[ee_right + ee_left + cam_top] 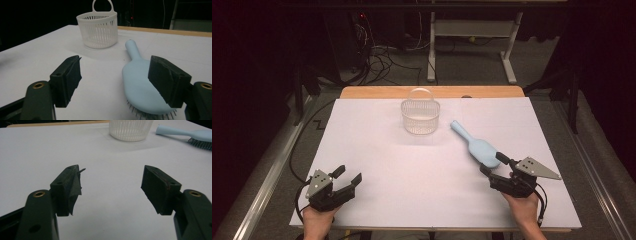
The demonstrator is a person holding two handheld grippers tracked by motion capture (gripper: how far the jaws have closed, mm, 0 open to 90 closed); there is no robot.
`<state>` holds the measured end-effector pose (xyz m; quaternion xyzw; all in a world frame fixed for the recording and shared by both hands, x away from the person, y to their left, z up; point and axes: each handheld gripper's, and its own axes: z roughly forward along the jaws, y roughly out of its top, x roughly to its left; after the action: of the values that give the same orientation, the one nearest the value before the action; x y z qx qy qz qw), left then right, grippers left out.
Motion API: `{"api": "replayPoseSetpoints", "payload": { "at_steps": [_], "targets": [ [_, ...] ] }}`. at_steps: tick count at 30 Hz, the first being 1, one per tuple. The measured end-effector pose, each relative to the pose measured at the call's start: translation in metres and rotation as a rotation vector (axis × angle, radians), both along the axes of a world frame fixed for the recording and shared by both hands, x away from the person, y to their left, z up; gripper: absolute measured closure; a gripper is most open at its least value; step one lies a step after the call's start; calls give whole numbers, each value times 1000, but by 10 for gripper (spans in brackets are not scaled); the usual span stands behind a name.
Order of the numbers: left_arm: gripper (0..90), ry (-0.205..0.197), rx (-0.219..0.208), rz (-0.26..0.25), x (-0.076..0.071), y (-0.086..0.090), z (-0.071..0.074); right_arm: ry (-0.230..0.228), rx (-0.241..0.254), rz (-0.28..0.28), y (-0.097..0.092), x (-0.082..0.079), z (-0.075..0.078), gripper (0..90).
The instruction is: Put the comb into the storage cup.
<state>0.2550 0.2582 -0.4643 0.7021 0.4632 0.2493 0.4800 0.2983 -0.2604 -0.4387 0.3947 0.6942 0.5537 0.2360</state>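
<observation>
We approach the light-blue hairbrush with the right hand-held gripper, whose jaws stand wide apart and grip nothing. In the right gripper view the brush head lies bristles-down in front of the right-hand jaw, off the centre line between the two jaws. The left hand-held gripper rests near the front left of the tabletop, jaws about half open and empty.

To perform the grasp well, we judge that the following applies:
- Shift the right hand-held gripper sideways until the brush sits midway between both pads.
- Straddle the brush across its width, not along its length.
- Lower until the pads flank the plastic back, above the bristles, then close.

The hairbrush lies flat on the right half of the tabletop, right of and nearer the person than the white slatted basket, and apart from it. Its long axis runs diagonally in the high view: the handle points away from the person and toward the basket, while the broad head lies just beside the right hand-held gripper.
</observation>
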Motion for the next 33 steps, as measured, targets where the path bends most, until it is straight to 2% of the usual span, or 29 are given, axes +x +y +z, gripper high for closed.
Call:
{"api": "replayPoseSetpoints", "payload": {
  "at_steps": [5,33],
  "targets": [
    [325,-1,0,-2,0,0,0,-1,-1,5,7,6,1,274],
    [326,-4,-3,-4,0,0,1,69,-6,33,45,42,6,304]
  ]
}}
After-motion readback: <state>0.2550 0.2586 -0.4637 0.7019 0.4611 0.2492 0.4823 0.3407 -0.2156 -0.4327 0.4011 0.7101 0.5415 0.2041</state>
